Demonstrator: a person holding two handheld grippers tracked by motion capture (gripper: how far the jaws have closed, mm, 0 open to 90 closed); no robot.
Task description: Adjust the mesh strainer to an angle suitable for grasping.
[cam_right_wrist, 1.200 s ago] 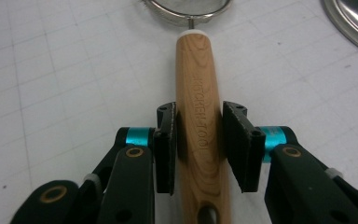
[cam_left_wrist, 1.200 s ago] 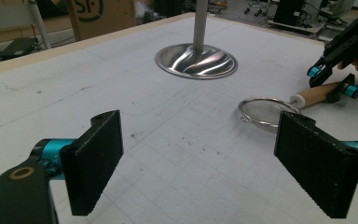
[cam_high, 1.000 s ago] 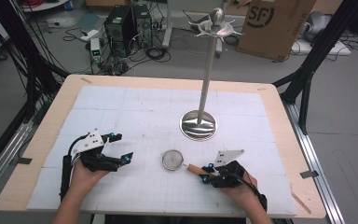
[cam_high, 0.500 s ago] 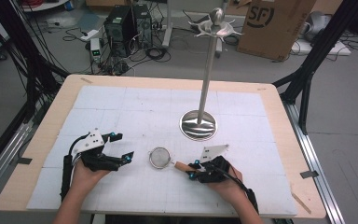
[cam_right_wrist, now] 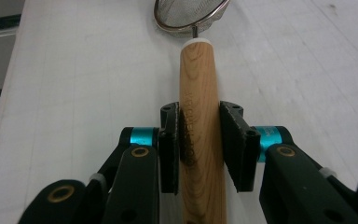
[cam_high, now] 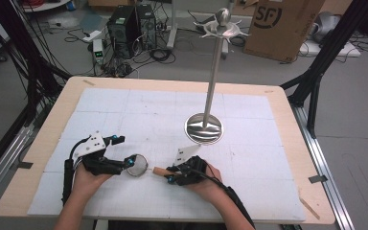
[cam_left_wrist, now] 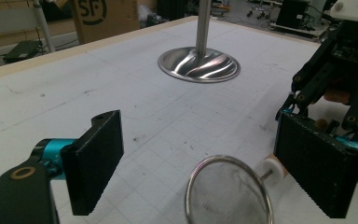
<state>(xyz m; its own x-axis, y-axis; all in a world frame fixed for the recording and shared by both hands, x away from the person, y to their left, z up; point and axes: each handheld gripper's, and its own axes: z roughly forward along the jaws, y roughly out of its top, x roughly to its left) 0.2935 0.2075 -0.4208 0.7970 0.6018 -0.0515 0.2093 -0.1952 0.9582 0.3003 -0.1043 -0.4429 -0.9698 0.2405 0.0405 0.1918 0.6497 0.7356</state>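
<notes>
One white gridded table (cam_high: 124,103), cables and a cardboard box (cam_high: 287,24) behind. I count one strainer (cam_high: 137,164), one steel stand (cam_high: 204,127). My right gripper (cam_right_wrist: 198,140) clamps its wooden handle; mesh sits between my left gripper's (cam_left_wrist: 205,172) wide-open jaws.
</notes>
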